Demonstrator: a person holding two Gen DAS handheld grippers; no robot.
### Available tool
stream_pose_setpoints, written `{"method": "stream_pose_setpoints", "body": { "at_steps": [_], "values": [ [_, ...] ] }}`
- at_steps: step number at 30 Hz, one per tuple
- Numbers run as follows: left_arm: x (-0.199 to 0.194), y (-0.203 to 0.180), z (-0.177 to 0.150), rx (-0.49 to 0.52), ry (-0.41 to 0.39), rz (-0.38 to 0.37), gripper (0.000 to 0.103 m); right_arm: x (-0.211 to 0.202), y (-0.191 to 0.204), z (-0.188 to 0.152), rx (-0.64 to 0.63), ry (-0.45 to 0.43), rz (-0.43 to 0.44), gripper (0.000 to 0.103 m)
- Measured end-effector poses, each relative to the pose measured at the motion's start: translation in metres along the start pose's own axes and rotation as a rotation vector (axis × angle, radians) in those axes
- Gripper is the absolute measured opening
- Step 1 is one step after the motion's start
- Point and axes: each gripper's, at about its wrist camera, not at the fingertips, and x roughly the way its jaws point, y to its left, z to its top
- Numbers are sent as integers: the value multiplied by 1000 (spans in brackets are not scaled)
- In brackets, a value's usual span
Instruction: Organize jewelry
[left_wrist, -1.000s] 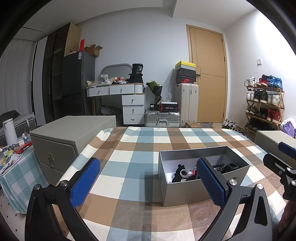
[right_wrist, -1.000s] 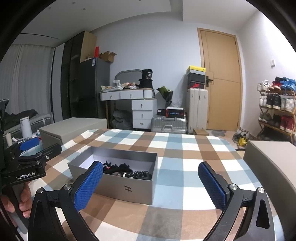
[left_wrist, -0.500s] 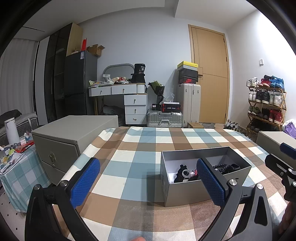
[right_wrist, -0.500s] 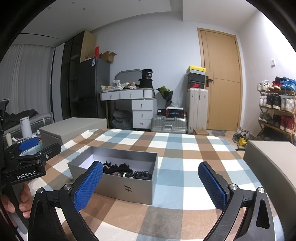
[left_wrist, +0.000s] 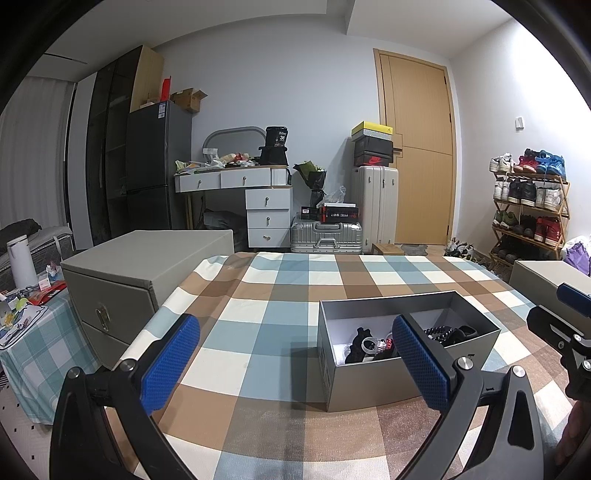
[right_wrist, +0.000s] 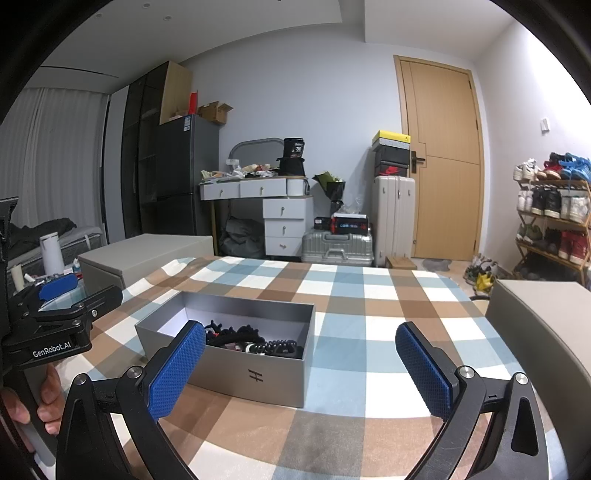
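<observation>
Your left gripper (left_wrist: 295, 363) has its jaws spread wide with nothing between them, hovering above the near part of the bench (left_wrist: 258, 332), which is covered by a blue, brown and cream checked cloth. Your right gripper (right_wrist: 301, 365) is the same: jaws fully apart, holding nothing, blue textured pads (right_wrist: 424, 373) facing each other over the cloth.

The open grey jewelry box (left_wrist: 373, 384) sits on the bench between your two grippers. In the left wrist view it lies to the right of centre, and your left gripper's right-hand pad (left_wrist: 419, 363) overlaps the box's interior in the picture; whether it is above the box or nearer the camera cannot be told. In the right wrist view the same box (right_wrist: 255, 376) lies left of centre, with a small mark on its near wall.

Inside the box lies a tangle of jewelry (right_wrist: 255, 341): dark beaded strands, black pieces, and in the left view a pale ring-shaped piece (left_wrist: 370, 345) with something red just beside it. The pieces are heaped toward one end; the other end shows bare pale floor.

Your left hand (right_wrist: 31, 402) shows at the left edge of the right wrist view, wrapped around the handle of the left gripper. A grey storage cabinet (left_wrist: 122, 280) stands just beside the bench on the left.
</observation>
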Motion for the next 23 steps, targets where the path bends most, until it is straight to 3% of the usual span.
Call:
{"method": "stream_pose_setpoints", "body": {
  "at_steps": [23],
  "values": [
    [1, -2, 0, 4, 1, -10, 102, 0, 0, 0, 0, 1, 0, 103]
  ]
}}
